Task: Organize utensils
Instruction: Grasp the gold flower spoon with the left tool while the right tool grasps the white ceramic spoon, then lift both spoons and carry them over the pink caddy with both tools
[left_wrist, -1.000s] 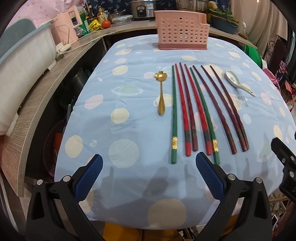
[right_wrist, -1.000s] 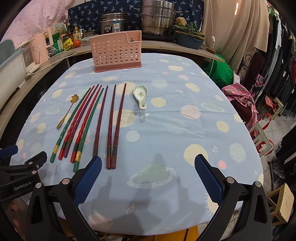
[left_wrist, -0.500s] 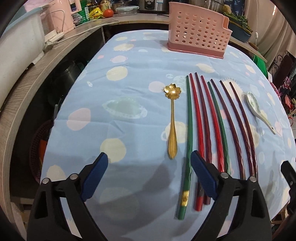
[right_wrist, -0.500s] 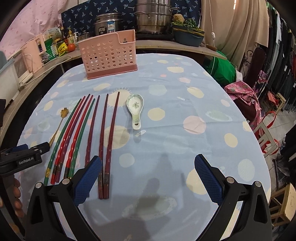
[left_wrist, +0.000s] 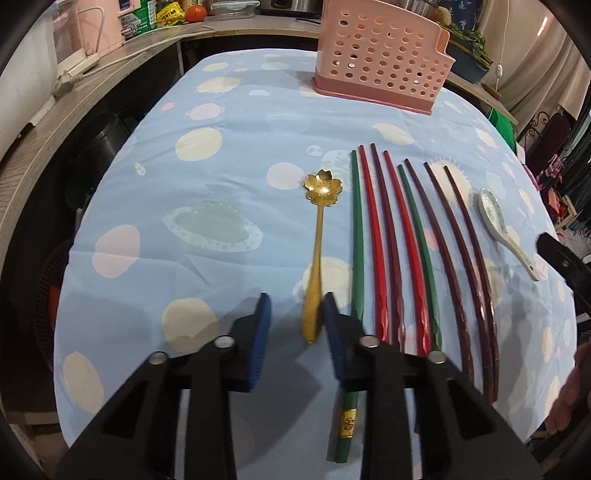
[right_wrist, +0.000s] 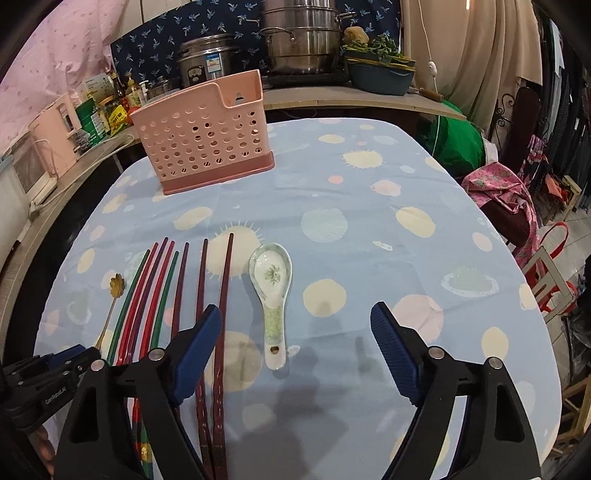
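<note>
A gold flower-shaped spoon (left_wrist: 317, 254) lies on the blue dotted tablecloth, left of a row of green, red and dark red chopsticks (left_wrist: 402, 243). My left gripper (left_wrist: 295, 310) is low over the cloth, partly closed, its blue pads on either side of the spoon's handle end without gripping it. A white ceramic spoon (right_wrist: 272, 295) lies right of the chopsticks (right_wrist: 199, 295). My right gripper (right_wrist: 295, 325) is wide open, straddling the ceramic spoon's handle end. A pink perforated utensil holder (left_wrist: 380, 62) stands at the table's far side; it also shows in the right wrist view (right_wrist: 203, 136).
A wooden counter (left_wrist: 74, 99) with bottles and appliances runs along the left and back. Steel pots (right_wrist: 299, 40) and a bowl of greens sit behind the table. A chair with pink cloth (right_wrist: 513, 199) stands at the right. The cloth's right half (right_wrist: 406, 229) is bare.
My left gripper has moved forward and down to the gold spoon's handle and its jaws have narrowed. My right gripper has moved forward toward the ceramic spoon, still wide open.
</note>
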